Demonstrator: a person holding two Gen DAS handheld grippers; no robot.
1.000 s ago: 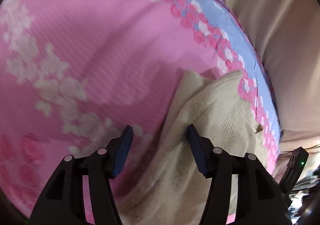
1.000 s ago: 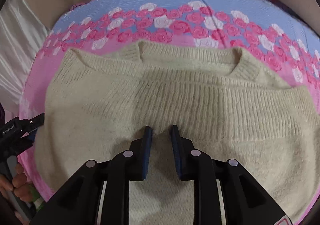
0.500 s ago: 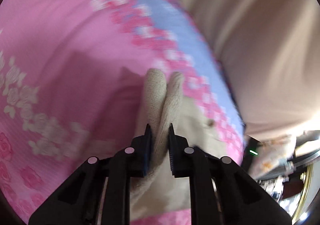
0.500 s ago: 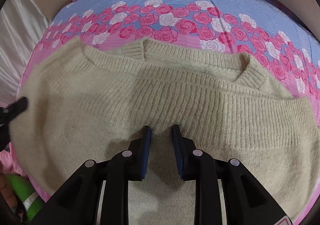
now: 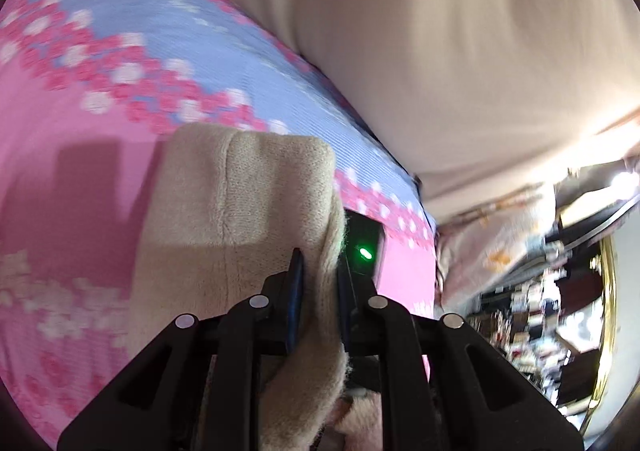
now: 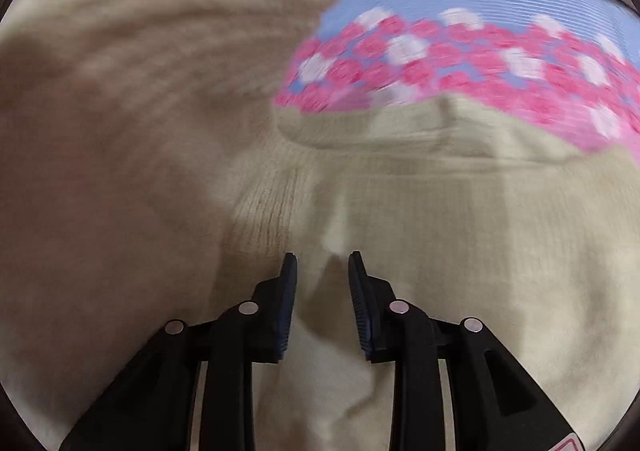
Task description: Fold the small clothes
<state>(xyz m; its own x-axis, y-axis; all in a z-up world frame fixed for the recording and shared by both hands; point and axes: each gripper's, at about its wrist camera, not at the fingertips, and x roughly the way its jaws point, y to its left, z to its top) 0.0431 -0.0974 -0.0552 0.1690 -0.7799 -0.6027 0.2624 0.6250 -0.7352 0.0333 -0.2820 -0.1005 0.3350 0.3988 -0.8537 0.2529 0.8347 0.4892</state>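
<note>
My left tool (image 5: 318, 283) is clamped on the sweater (image 6: 460, 219) edge, lifting it off the floral bedspread (image 5: 100, 99). Right tool (image 6: 322, 283), jaws just easing apart, holds nothing. Soft, floppy knit, so grab thick edges.
</note>
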